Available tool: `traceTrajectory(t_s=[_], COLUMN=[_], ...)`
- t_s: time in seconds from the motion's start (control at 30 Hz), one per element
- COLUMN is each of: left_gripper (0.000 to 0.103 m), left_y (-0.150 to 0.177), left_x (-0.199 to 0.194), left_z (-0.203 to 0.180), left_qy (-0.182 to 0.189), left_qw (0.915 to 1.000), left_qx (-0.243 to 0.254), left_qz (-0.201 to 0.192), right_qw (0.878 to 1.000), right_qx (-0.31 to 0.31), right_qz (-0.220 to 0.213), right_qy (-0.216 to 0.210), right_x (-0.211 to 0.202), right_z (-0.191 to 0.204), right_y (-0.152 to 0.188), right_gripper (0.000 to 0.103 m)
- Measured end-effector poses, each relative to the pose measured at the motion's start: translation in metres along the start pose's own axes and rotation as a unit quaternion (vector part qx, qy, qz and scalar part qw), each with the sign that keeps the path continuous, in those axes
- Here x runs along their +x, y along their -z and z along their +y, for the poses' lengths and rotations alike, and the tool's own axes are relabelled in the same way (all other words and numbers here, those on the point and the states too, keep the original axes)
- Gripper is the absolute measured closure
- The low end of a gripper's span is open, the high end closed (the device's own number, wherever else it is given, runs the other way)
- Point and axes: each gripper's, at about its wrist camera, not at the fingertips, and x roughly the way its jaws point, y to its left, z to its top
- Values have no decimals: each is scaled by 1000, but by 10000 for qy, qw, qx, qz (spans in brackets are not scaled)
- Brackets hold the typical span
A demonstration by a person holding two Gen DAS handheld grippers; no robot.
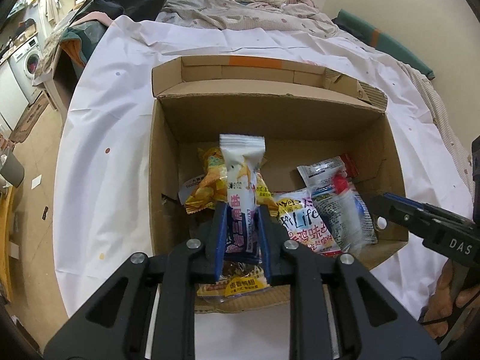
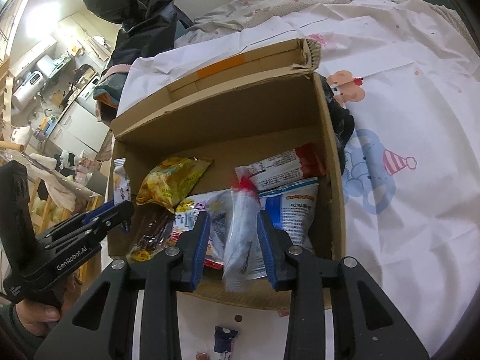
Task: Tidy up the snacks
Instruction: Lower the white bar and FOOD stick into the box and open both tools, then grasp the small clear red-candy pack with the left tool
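An open cardboard box (image 1: 168, 162) (image 2: 333, 162) sits on a white sheet and holds several snack packets. My left gripper (image 1: 241, 213) is shut on a long white and blue snack packet (image 1: 243, 174), held upright over the box's near left part; it also shows in the right wrist view (image 2: 121, 180). My right gripper (image 2: 234, 225) is open over the box's near right part, its jaws on either side of a clear packet with a red end (image 2: 243, 228), which looks blurred and loose between them. A yellow chip bag (image 1: 210, 183) (image 2: 171, 183) lies in the box.
More packets lie in the box: a white "Life" bag (image 1: 300, 222), a red-and-white bar (image 2: 288, 165), a blue-and-white bag (image 2: 297, 210). A dark packet (image 2: 225, 339) lies on the sheet before the box. Bedding (image 1: 249, 15) and a black bag (image 2: 135, 6) lie behind.
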Motion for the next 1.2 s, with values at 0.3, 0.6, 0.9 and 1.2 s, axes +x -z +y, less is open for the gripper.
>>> traceTrajectory(t_s=[0.3,0.6,0.9,1.2], left_gripper=[19,19,19,19], left_y=[-1,1,14,34], left_x=[-17,-16,-34,-54], left_z=[1,6,18,14], left_qy=[66,68,14,73], left_qw=[9993,9995,9990,9993], left_qx=[-97,-208,-362,-318], left_qz=[-346,-207,-250,-162], right_qw=[9994,9993,9985,9986], right_qx=[302,277,448,435], right_qz=[-185,-241,-322,-301], right_qy=[-10,42,-13,60], right_x=[-8,-13,-29,-56], right_z=[-9,-12,-15,-13], right_y=[-3,-5,2,21], right_gripper=[27,27,27,27])
